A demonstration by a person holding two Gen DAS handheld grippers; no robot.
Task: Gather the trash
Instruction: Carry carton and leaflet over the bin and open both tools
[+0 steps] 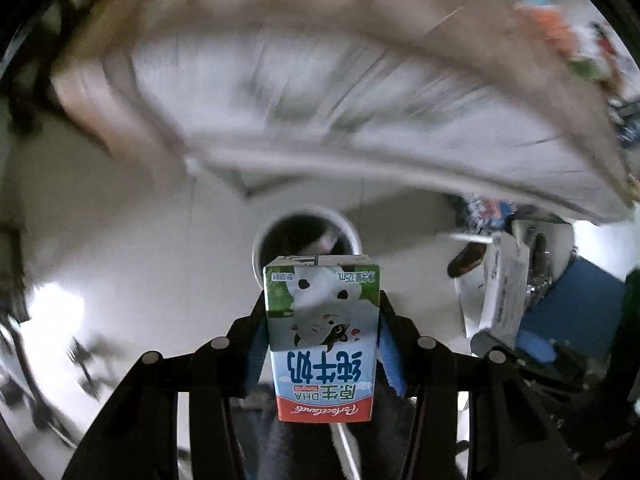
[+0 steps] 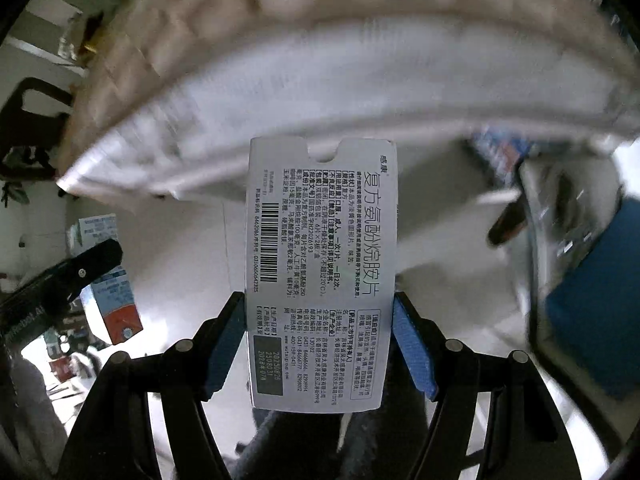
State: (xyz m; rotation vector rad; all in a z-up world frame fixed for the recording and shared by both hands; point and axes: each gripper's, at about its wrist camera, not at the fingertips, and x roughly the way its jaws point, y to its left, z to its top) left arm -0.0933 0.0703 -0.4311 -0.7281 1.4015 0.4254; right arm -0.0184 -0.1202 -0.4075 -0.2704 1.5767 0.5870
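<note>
Setting: pale glossy floor (image 1: 140,248) below, with a bed (image 1: 360,112) in white sheeting and a tan quilted cover across the far side, heavily blurred.

Left tongs (image 1: 322,344): clenched on a small milk carton (image 1: 322,344), held upside down by its side walls, straw hanging beneath. Waxed card, rectangular, printed with a cartoon animal. Directly beyond it stands a round white bin (image 1: 306,236), dark inside, some contents already visible.

Right tongs (image 2: 320,340): clenched on a flattened medicine box (image 2: 320,272), thin white card, closely printed, barcoded, with a notched far end. The blue pads (image 2: 414,348) grip its long edges only.

Risk, as judged: the flat box could bow or slip from an edge grip; the smooth carton could swivel. An early release would drop either piece on the floor short of the narrow bin mouth.
</note>
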